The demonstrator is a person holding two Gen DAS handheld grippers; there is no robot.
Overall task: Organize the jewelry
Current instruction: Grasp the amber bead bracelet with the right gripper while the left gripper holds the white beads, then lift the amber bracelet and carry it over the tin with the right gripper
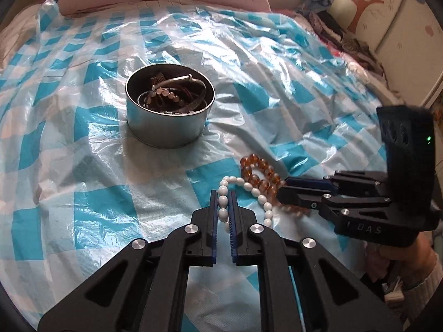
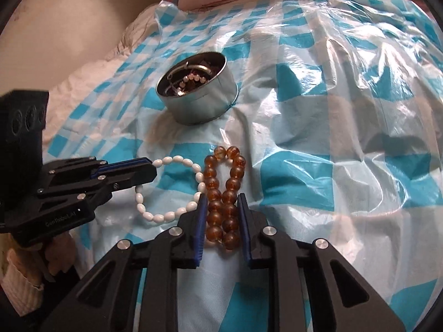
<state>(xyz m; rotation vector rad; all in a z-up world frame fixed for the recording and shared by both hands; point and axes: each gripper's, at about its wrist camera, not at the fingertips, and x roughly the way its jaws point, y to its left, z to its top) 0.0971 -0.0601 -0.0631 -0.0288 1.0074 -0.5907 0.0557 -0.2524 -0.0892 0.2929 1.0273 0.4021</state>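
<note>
Your left gripper (image 1: 223, 193) clamps white bead bracelet (image 1: 223, 202) on blue-checked plastic sheet (image 1: 83, 166); your right gripper (image 2: 221, 197) pinches amber bead bracelet (image 2: 223, 193) just beside it (loops touching). Far behind: round metal tin (image 1: 166, 127), jewelry inside.

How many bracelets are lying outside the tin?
2: the white bracelet, pinched by the left gripper, and the amber bracelet beside it, pinched by the right gripper. The tin holds more jewelry.

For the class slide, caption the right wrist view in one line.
Right gripper clamps amber bracelet; left gripper pinches white bracelet; tin waits behind.
</note>
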